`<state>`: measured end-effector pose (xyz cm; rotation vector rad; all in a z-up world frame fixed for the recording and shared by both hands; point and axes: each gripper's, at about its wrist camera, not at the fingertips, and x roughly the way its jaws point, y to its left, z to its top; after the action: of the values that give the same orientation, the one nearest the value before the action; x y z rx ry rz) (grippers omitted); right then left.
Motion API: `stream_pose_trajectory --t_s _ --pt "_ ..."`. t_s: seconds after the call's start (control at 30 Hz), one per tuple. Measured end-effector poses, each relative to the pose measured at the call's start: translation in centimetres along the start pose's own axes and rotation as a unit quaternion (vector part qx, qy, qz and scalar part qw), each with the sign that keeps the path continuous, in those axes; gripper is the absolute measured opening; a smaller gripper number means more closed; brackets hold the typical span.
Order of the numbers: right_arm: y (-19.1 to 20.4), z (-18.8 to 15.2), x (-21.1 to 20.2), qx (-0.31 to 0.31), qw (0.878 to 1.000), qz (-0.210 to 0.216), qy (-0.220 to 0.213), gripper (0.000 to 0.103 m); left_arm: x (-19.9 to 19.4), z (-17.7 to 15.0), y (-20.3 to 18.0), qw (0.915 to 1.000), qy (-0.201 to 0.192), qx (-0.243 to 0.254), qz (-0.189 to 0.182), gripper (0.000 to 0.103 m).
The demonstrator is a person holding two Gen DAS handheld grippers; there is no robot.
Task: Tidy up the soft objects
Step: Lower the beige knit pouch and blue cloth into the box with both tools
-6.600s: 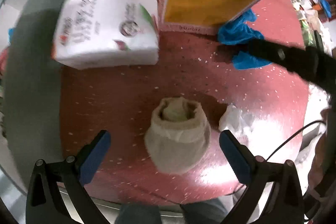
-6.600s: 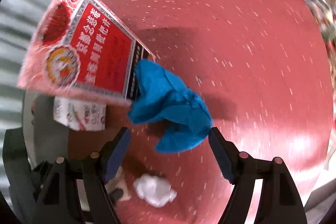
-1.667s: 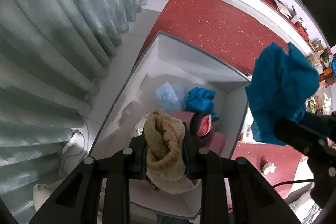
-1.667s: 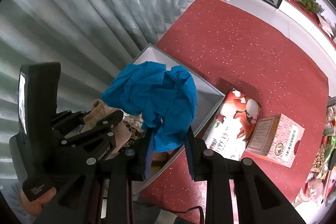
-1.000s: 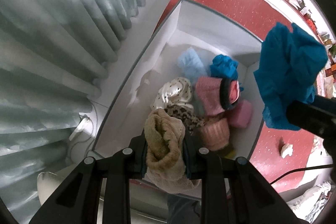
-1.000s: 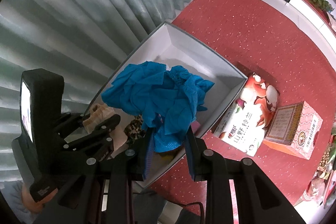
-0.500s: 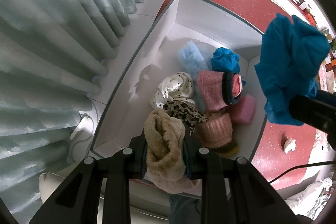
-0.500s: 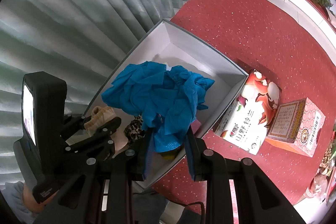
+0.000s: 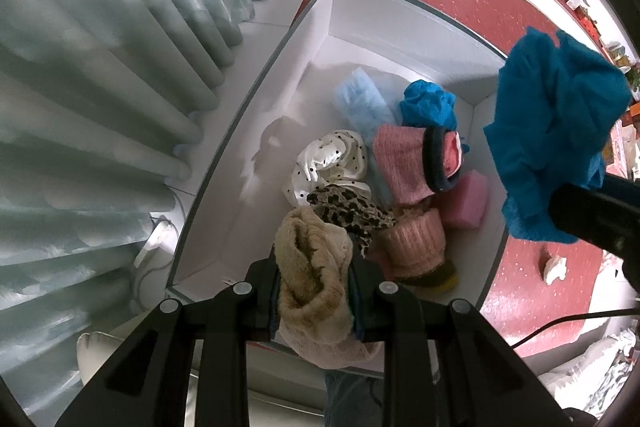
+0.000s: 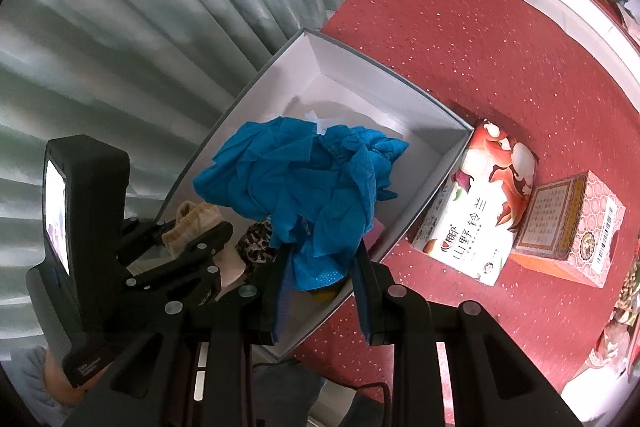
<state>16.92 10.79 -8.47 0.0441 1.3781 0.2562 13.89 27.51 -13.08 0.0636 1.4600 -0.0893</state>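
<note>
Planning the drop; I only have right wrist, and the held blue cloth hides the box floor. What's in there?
Observer: The white box is packed at its near end: polka-dot cloth, leopard cloth, pink knit items.
Operator: Any blue in there?
Observer: Yes, a second blue cloth by the right wall, beside a light blue one.
Operator: Anything outside the box?
Observer: A white crumpled wad on the red surface beside it.
</note>
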Motion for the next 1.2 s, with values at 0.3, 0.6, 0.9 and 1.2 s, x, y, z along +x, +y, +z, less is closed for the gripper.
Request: stream_pose_trajectory --t_s 0.3,0.6,0.9,1.2 --pt "-0.2 0.0 0.6 0.007 1.0 0.0 0.008 0.029 0.4 0.1 0.0 1.0 0.007 0.001 0.0 0.028" --pt "-0.1 0.6 0.7 0.006 1.0 0.001 0.01 0.029 0.1 0.5 0.0 1.0 0.001 0.0 -0.002 0.028" --pt "-0.7 0.8 0.6 0.008 1.0 0.001 0.014 0.029 0.4 0.9 -0.6 0.9999 0.005 0.009 -0.001 0.028" --pt "-1.0 1.2 0.8 0.009 1.0 0.002 0.019 0.029 0.5 1.4 -0.9 0.9999 0.008 0.013 -0.001 0.029"
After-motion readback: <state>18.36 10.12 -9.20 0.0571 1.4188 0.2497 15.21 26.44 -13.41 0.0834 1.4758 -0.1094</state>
